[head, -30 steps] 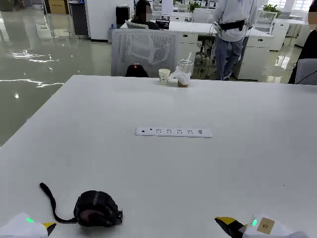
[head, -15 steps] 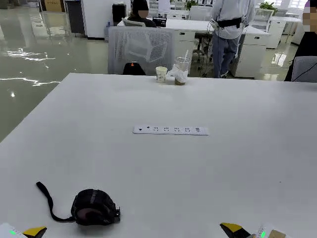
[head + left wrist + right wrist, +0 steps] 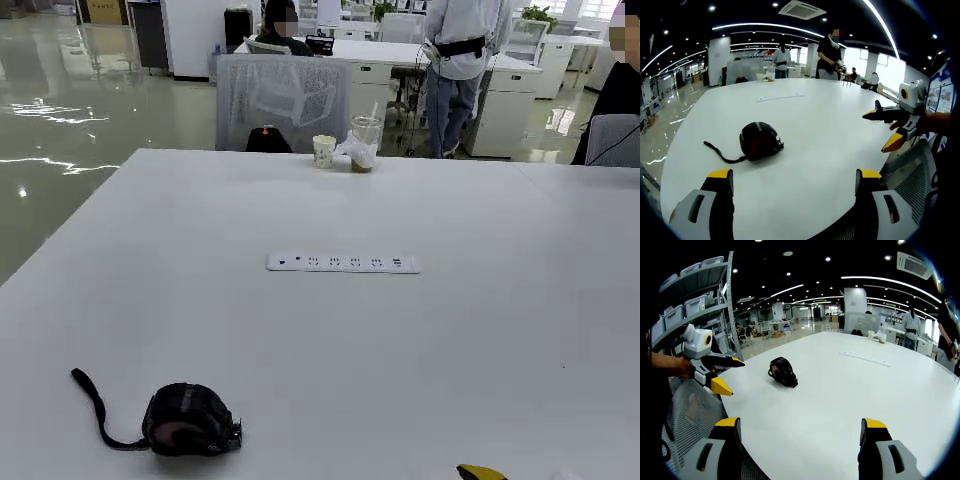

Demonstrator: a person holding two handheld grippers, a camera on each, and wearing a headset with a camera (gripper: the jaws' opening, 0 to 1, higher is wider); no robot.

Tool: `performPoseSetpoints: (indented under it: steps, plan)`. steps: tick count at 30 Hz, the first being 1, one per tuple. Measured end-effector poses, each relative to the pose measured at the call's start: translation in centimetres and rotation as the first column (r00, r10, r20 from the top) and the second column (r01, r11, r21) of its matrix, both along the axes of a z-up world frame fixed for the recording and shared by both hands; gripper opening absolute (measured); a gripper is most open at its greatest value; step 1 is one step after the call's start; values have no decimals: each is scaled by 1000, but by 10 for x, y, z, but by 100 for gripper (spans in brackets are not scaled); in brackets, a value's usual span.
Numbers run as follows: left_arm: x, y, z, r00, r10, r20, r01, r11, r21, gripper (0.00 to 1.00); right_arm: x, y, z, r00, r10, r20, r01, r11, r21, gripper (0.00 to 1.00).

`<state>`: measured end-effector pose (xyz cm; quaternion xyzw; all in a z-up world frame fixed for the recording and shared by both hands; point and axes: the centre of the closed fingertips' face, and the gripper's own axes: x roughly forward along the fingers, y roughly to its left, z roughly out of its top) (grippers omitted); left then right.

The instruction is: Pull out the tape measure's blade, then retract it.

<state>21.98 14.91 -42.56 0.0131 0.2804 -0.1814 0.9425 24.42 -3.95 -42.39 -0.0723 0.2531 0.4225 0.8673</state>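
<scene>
tape measure [image 3: 190, 420] lies on its side on the white table [image 3: 450, 340], at about 7 o'clock in the head view. its blade is retracted and its black strap [image 3: 95, 405] trails off toward 9 o'clock. left gripper [image 3: 794, 175] hovers near the table edge with its jaws spread wide and nothing between them; the tape measure sits ahead at 11 o'clock, well apart. right gripper [image 3: 800, 423] is just as wide and holds nothing. power strip [image 3: 342, 263] lies mid-table. cups [image 3: 324, 151] stand at the far edge, 12 o'clock.
</scene>
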Motion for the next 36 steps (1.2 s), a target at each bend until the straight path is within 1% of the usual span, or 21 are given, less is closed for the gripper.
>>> performPoseSetpoints:
  steps: [1, 3, 5, 7, 8, 10, 12, 15, 21, 26, 27, 29, 36]
  plan:
    - [-2, -1, -1, 1000, -4, -3, 4, 1000, 5, 99, -1, 0, 0, 1000, 2, 2, -2, 1000, -3, 99]
    - [-5, -1, 0, 1000, -8, -3, 8, 1000, 5, 99, -3, 0, 2, 1000, 7, 23, -7, 1000, -3, 99]
    - [-6, -1, 0, 1000, -8, 2, 8, 1000, -1, 99, -4, 0, 3, 1000, 4, 19, -4, 1000, 5, 99]
    - [-6, -1, 1, 1000, -7, 8, 7, 1000, 2, 99, -4, 0, 4, 1000, -1, 20, 1, 1000, 7, 99]
    - [-7, -1, 1, 1000, -6, 4, 6, 1000, 3, 99, -4, -1, 4, 1000, -2, 19, 2, 1000, 5, 99]
    - [-8, -1, 2, 1000, -5, 11, 5, 1000, 3, 99, -4, -1, 5, 1000, -5, 22, 5, 1000, 4, 99]
    - [-9, -1, 1, 1000, -8, 7, 8, 1000, 3, 99, -5, -2, 6, 1000, -8, 21, 8, 1000, 8, 99]
    - [-9, 0, 1, 1000, -9, 9, 9, 1000, 9, 99, -5, -3, 6, 1000, -12, 20, 12, 1000, 10, 99]
    - [-8, 0, 1, 1000, -5, 7, 5, 1000, 2, 99, -4, -4, 7, 1000, -19, 19, 19, 1000, 15, 99]
    - [-8, -2, -1, 1000, -11, 5, 11, 1000, 4, 99, -6, -6, 5, 1000, -23, 11, 22, 1000, 15, 99]
    - [-8, -1, 0, 1000, -11, 9, 11, 1000, 6, 99, -6, -6, 4, 1000, -23, 9, 23, 1000, 15, 99]
    - [-8, -2, 0, 1000, -12, 5, 12, 1000, 1, 99, -6, -6, 4, 1000, -24, 6, 24, 1000, 16, 99]
    - [-6, -1, 1, 1000, -18, 9, 18, 1000, 3, 99, -6, -7, 3, 1000, -24, 5, 24, 1000, 15, 99]
